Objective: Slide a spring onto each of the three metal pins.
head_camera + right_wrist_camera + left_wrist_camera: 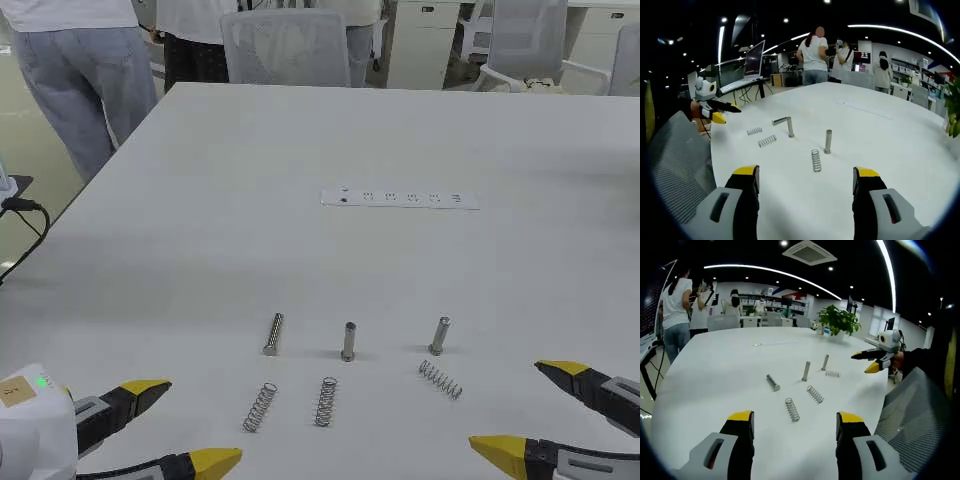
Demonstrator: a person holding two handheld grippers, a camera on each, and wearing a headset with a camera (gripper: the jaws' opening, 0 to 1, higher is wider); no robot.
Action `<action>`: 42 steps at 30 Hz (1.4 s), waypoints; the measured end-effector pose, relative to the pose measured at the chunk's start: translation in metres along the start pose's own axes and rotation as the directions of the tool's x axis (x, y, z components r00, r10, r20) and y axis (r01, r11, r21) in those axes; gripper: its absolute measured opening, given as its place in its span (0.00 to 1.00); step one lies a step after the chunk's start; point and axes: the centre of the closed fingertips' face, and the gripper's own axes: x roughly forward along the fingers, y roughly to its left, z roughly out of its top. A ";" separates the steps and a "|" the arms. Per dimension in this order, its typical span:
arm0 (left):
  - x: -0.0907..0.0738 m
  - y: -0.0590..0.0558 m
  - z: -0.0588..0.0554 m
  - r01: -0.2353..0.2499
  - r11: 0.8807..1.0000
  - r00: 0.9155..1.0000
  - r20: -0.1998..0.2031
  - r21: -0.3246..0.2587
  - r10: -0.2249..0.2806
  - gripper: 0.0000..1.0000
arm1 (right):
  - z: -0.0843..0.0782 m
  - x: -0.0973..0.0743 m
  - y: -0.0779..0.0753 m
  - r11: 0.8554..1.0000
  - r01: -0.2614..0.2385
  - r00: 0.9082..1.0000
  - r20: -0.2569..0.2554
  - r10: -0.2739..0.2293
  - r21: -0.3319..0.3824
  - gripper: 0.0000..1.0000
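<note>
Three metal pins sit in a row on the white table: the left pin lies on its side, while the middle pin and the right pin stand upright. A loose spring lies in front of each: left spring, middle spring, right spring. My left gripper hovers open at the near left, short of the left spring. At the near right my right gripper is open too, with the right spring just ahead of it. Both hold nothing.
A white label strip lies further back on the table. Grey mesh chairs stand at the far edge, with people behind them at the far left. A black cable runs off the left edge.
</note>
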 end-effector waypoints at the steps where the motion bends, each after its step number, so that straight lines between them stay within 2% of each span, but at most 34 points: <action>1: 0.000 0.000 0.000 0.000 1.000 1.000 0.000 0.000 0.000 0.61 | 0.000 0.000 0.000 1.000 0.000 1.000 0.000 0.000 0.000 0.75; 42: -0.001 0.003 0.001 -0.009 1.000 1.000 0.002 0.001 0.009 0.59 | 0.000 -0.003 0.000 1.000 0.016 1.000 -0.008 -0.016 0.004 0.74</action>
